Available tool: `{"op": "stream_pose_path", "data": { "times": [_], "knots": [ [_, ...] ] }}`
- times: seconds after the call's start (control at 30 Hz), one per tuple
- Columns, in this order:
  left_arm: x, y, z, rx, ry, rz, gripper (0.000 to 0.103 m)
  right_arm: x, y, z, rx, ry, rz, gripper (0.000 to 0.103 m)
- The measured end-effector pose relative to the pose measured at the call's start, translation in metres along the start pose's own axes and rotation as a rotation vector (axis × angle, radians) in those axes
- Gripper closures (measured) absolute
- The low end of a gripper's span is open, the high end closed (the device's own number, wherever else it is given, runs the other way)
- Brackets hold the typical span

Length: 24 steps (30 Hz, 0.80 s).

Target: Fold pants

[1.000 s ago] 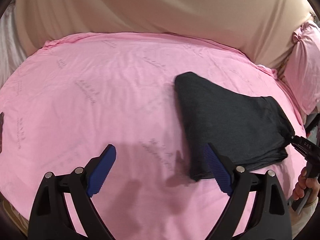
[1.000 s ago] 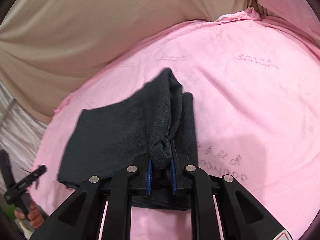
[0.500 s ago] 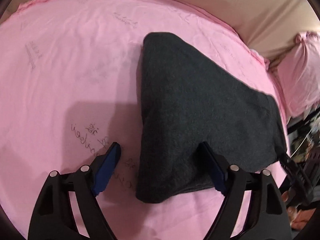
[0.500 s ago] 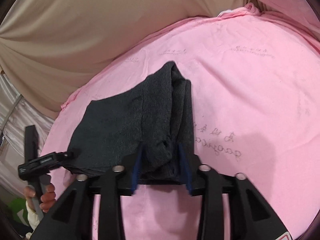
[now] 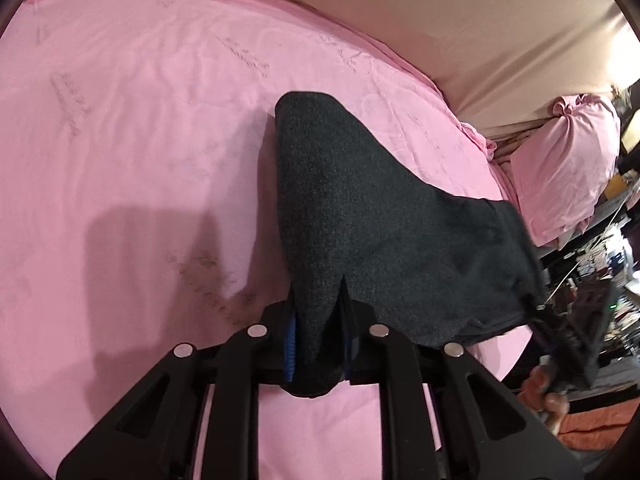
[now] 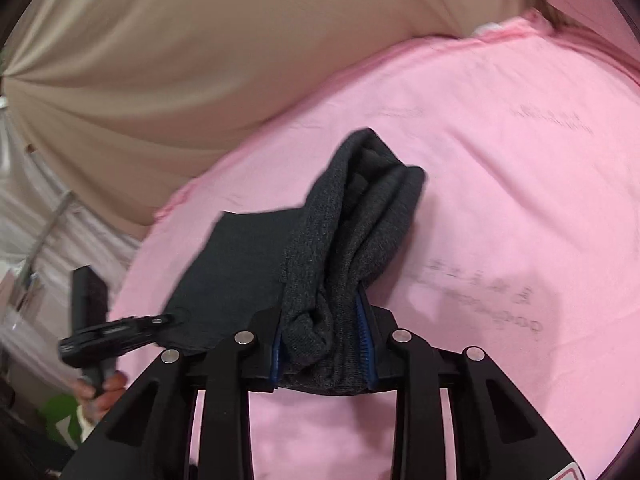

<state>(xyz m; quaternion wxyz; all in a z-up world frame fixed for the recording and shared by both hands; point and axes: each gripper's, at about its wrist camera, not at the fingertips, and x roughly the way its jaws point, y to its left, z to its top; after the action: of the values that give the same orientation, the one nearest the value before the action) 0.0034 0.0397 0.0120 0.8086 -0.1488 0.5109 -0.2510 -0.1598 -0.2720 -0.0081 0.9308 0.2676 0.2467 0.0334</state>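
My left tongs (image 5: pixel 318 344) are closing on the near corner of the dark grey pants (image 5: pixel 384 232), a thick roll of cloth already pinched between the blue pads (image 5: pixel 291 340); my right tongs (image 6: pixel 322 344) are closing too, wider, with a bunched wad of the same pants between their pads and pressed from both sides. The pants lie partly folded on the pink sheet (image 5: pixel 140 140), towards its right-hand edge in my left view, the near end gathered up by both tongs and the far end tapering to a rounded point that rests on the bed. Beyond the sheet's far edge hangs a beige curtain (image 6: pixel 200 60), and past the right edge sits a pink pillow (image 5: pixel 568 168).

To do this fold well, I judge I should let both grips finish closing before I lift; then raise the two corners together and level, keep the cloth taut between them so the layers do not slip, and carry the near edge over to the far point squarely.
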Motion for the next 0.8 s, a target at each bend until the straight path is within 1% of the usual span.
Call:
{"op": "stream_pose_path", "data": {
  "times": [0.07, 0.13, 0.17, 0.2, 0.23, 0.27, 0.3, 0.33, 0.37, 0.4, 0.43, 0.47, 0.5, 0.53, 0.57, 0.67, 0.73, 0.8],
  "knots": [
    [-0.009, 0.008, -0.005, -0.010, -0.001, -0.001, 0.088, 0.003, 0.002, -0.006, -0.013, 0.020, -0.016, 0.075],
    [-0.012, 0.017, -0.012, -0.029, 0.023, -0.031, 0.086, 0.019, -0.016, -0.017, 0.024, 0.074, -0.057, 0.072],
    [-0.010, 0.019, -0.014, -0.025, 0.032, -0.030, 0.082, 0.028, -0.029, -0.024, 0.054, 0.108, -0.086, 0.067],
    [-0.007, 0.019, -0.019, -0.014, 0.033, 0.008, 0.079, 0.033, -0.037, -0.029, 0.083, 0.121, -0.095, 0.055],
    [-0.006, 0.018, -0.022, -0.006, 0.023, 0.023, 0.074, 0.031, -0.046, -0.035, 0.129, 0.096, -0.050, 0.053],
    [-0.006, 0.015, -0.024, -0.001, 0.013, 0.033, 0.064, 0.029, -0.049, -0.037, 0.152, 0.086, -0.027, 0.052],
    [-0.006, 0.013, -0.023, -0.003, 0.011, 0.030, 0.057, 0.028, -0.050, -0.038, 0.162, 0.086, -0.022, 0.050],
    [-0.005, 0.010, -0.021, -0.019, 0.006, 0.003, 0.034, 0.027, -0.050, -0.037, 0.173, 0.084, -0.021, 0.048],
    [-0.005, 0.011, -0.017, -0.034, -0.004, -0.019, 0.023, 0.028, -0.049, -0.036, 0.174, 0.084, -0.022, 0.044],
    [-0.004, 0.011, -0.015, -0.046, -0.018, -0.045, 0.022, 0.031, -0.047, -0.035, 0.163, 0.085, -0.020, 0.044],
    [0.001, 0.010, -0.010, -0.052, -0.022, -0.063, 0.029, 0.036, -0.044, -0.034, 0.151, 0.086, -0.025, 0.046],
    [0.009, 0.010, -0.005, -0.061, -0.008, -0.051, 0.063, 0.040, -0.040, -0.032, 0.141, 0.083, -0.045, 0.058],
    [0.014, 0.010, -0.002, -0.067, -0.001, -0.004, 0.078, 0.042, -0.031, -0.029, 0.111, 0.079, -0.075, 0.065],
    [0.014, 0.011, 0.001, -0.069, -0.008, 0.014, 0.082, 0.036, -0.022, -0.025, 0.089, 0.067, -0.080, 0.069],
    [0.010, 0.012, 0.004, -0.070, -0.011, 0.003, 0.086, 0.030, -0.011, -0.021, 0.064, 0.045, -0.075, 0.072],
    [-0.029, 0.005, 0.006, -0.026, -0.083, -0.009, 0.088, 0.003, 0.020, -0.014, -0.001, -0.007, 0.007, 0.073],
    [-0.060, 0.003, -0.001, 0.012, -0.129, 0.034, 0.088, -0.006, 0.037, -0.018, -0.056, -0.014, 0.036, 0.073],
    [-0.074, 0.008, -0.010, 0.026, -0.135, 0.078, 0.088, 0.001, 0.035, -0.028, -0.053, 0.023, 0.046, 0.071]
  ]
}}
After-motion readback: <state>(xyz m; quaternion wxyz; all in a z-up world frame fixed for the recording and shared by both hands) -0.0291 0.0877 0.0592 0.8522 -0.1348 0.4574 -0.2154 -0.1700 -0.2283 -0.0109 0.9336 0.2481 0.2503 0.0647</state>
